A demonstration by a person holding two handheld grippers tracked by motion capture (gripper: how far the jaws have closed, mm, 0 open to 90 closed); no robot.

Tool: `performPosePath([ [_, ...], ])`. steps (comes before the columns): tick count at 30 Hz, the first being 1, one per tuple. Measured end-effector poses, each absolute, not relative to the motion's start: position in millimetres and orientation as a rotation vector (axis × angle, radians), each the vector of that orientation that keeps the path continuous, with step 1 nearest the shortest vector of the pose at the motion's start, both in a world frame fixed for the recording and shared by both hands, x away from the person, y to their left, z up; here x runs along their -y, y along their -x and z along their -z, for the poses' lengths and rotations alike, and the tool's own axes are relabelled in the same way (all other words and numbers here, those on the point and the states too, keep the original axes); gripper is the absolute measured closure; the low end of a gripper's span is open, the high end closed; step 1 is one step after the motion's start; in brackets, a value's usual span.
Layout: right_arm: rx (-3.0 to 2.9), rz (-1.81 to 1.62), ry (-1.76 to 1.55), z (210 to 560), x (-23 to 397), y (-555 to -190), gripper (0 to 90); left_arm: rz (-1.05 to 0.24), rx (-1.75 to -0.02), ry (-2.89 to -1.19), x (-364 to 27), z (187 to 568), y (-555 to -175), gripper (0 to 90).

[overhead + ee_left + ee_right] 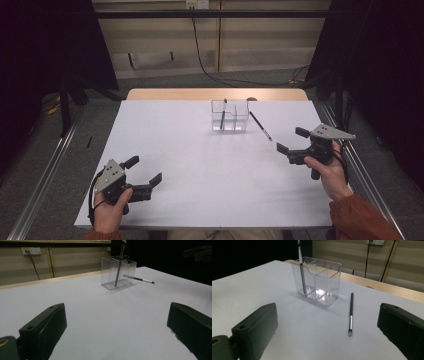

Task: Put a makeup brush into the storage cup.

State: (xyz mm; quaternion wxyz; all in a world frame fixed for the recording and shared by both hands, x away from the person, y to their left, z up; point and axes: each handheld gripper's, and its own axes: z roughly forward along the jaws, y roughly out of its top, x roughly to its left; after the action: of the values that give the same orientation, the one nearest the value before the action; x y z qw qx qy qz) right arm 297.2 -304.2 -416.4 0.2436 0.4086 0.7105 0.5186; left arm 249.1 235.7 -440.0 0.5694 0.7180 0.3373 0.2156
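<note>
You are holding both grippers with jaws apart and empty. The brush (260, 125) is lying near the table's far right edge, just beside the clear holder (229, 115), its long axis running away from your right gripper (293, 143), which is nearer than your left gripper (146, 171).

Two brushes: one standing (302, 272) in the clear holder, one lying (350, 312) on the tabletop (200, 180). One two-compartment holder (322, 282). Two tongs, left (146, 173) and right (290, 144).
</note>
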Motion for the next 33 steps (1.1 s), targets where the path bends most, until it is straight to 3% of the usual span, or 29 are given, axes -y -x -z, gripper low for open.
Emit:
performPosePath([
  [33, -2.046, -1.215, -1.152, 388.7, 277.3, -400.3, 3.0, -0.493, -0.768, -1.705, -232.0, 439.8, -250.0, 2.6],
])
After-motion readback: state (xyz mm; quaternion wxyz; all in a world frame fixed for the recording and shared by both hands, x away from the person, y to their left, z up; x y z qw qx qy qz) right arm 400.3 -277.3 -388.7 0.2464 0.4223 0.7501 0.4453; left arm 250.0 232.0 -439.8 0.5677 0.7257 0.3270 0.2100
